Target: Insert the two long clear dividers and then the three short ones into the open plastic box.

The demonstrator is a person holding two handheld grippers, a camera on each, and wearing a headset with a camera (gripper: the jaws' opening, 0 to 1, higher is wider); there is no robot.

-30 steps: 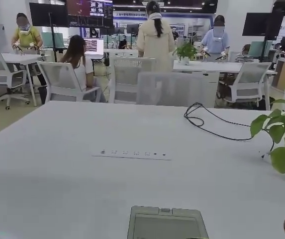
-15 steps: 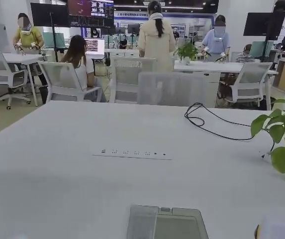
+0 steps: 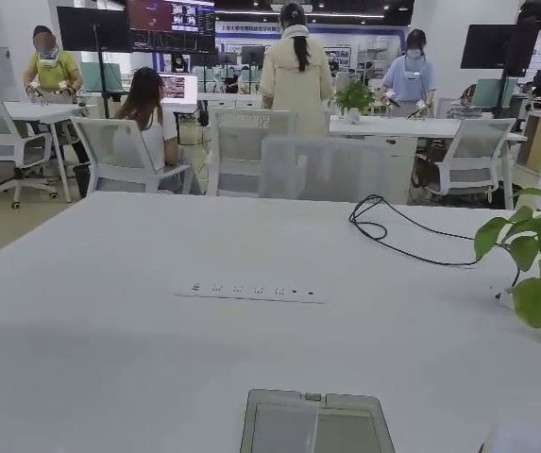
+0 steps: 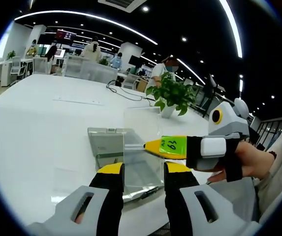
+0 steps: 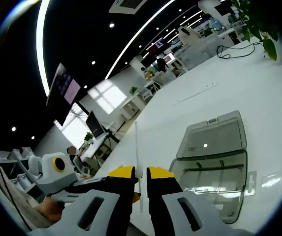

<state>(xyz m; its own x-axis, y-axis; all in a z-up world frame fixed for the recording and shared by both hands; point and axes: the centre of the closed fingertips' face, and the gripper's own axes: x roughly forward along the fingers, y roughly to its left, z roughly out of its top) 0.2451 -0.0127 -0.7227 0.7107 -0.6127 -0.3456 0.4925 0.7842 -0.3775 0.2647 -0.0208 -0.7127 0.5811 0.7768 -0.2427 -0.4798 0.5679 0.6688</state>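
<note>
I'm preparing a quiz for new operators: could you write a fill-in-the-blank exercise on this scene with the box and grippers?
1. The right gripper is shut on a thin clear plastic ____.
2. The hinged lid of the clear plastic box on the white table is ____, not shut.
3. The left gripper holds ____.
4. Near the green leafy plant, a looped ____ cable lies on the table.
Missing words: divider; open; nothing; black.

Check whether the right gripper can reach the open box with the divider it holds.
Probably yes: the right gripper is shut on a clear divider, and the open box lies close ahead with its lid folded back and nothing over the tray.
</note>
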